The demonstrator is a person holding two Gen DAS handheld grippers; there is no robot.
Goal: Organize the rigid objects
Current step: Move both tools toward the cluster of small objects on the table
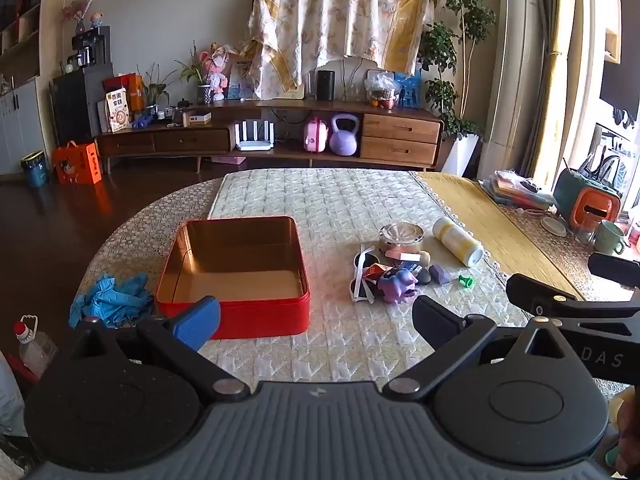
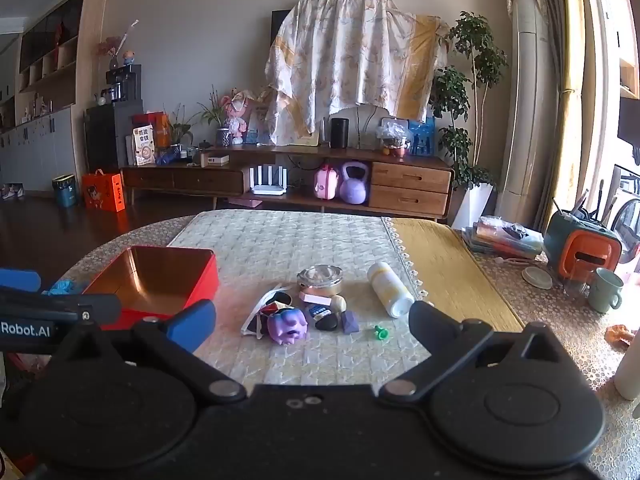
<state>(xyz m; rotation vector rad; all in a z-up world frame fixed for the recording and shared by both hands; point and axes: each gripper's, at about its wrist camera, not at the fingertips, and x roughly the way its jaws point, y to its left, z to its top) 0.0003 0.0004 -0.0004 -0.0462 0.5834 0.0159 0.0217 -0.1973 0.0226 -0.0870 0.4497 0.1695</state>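
Both grippers released, holding nothing: left gripper (image 1: 316,316) hangs by the empty red tin (image 1: 234,276), right gripper (image 2: 312,324) faces the clutter pile right of it. I'd start at the pile's near edge with the purple toy figure (image 2: 288,326), clamp its body squarely, lift clear of the white sunglasses (image 2: 260,316) touching it, then drop it in a tin corner. The white bottle (image 2: 390,288) lies on its side and may roll

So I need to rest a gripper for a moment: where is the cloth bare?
Free: the quilted cloth between the red tin and the toy pile, and the near strip before both grippers. The tin's inside is bare too. Crowded: around the white bottle and round metal tin.
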